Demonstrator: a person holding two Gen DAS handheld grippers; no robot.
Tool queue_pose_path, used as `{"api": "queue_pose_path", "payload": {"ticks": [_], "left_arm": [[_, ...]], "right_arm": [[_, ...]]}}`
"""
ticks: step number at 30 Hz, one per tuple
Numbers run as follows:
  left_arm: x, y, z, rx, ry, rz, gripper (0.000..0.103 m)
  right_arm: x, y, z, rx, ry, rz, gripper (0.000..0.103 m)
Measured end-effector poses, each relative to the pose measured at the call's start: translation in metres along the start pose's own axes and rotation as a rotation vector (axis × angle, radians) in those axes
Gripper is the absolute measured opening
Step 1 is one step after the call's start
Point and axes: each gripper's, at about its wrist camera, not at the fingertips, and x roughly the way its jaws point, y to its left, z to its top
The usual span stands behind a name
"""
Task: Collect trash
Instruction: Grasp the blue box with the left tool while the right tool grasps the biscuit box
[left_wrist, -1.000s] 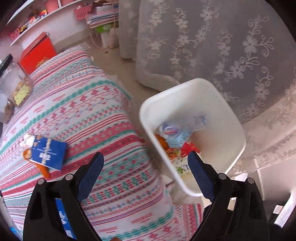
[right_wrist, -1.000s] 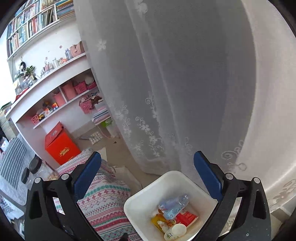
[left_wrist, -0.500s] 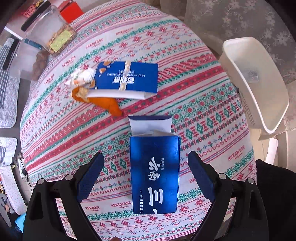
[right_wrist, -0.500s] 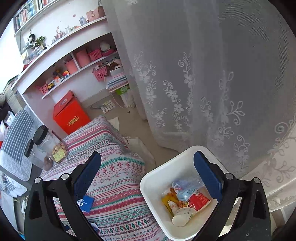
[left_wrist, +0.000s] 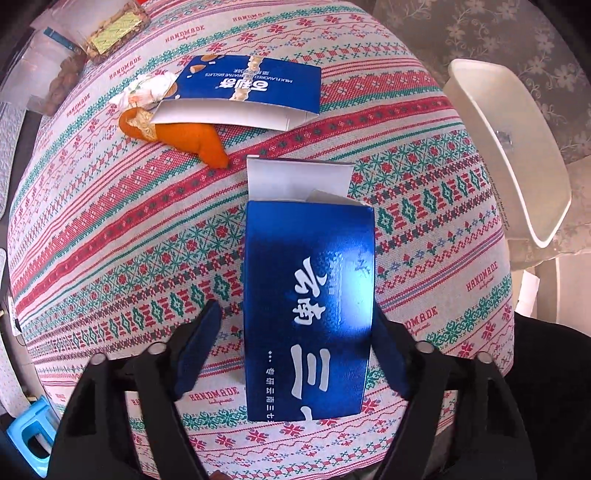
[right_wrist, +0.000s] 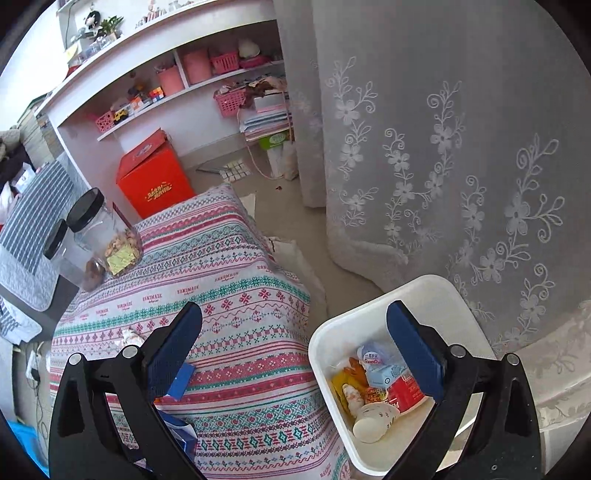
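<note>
A dark blue carton (left_wrist: 310, 295) with its white end flap open lies on the patterned tablecloth (left_wrist: 110, 229). My left gripper (left_wrist: 295, 314) points straight down over it, jaws closing around it. The right finger (left_wrist: 388, 354) is at the carton's edge; a strip of cloth still shows between the left finger (left_wrist: 199, 347) and the carton. Beyond lie a flattened blue biscuit box (left_wrist: 247, 88), an orange peel (left_wrist: 195, 142) and a crumpled white wrapper (left_wrist: 147, 88). The white bin (left_wrist: 509, 147) stands off the table's right side. My right gripper (right_wrist: 294, 308) hangs open and empty between table and bin (right_wrist: 332, 339).
Two clear jars with black lids (right_wrist: 103, 236) stand at the table's far left corner. A red box (right_wrist: 155, 177) sits on the floor under white shelves. A lace curtain (right_wrist: 443, 166) hangs behind the bin, which holds several wrappers and a cup.
My left gripper swung from over the bin to over the table, sank onto the dark blue carton, and its jaws narrowed. My right gripper tilted down, bringing table and bin closer.
</note>
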Motion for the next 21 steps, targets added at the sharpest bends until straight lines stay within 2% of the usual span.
{"api": "queue_pose_path", "payload": {"ticks": [4, 8, 12, 15, 18, 21], "left_arm": [[-0.012, 0.028, -0.02, -0.063, -0.05, -0.058, 0.057], [-0.033, 0.069, -0.04, -0.142, -0.119, -0.097, 0.056], [-0.056, 0.119, -0.054, -0.262, -0.206, -0.11, 0.055], [-0.066, 0.155, -0.062, -0.355, -0.265, -0.159, 0.055], [-0.069, 0.173, -0.059, -0.399, -0.281, -0.193, 0.055], [-0.066, 0.177, -0.058, -0.402, -0.271, -0.185, 0.055]], "right_arm": [[0.016, 0.027, -0.008, -0.094, 0.045, 0.027, 0.096], [0.032, 0.063, -0.02, -0.224, 0.098, 0.091, 0.096], [0.049, 0.104, -0.036, -0.374, 0.141, 0.167, 0.096], [0.063, 0.135, -0.051, -0.521, 0.157, 0.216, 0.096], [0.079, 0.156, -0.07, -0.66, 0.191, 0.231, 0.096], [0.097, 0.167, -0.082, -0.699, 0.247, 0.249, 0.096]]}}
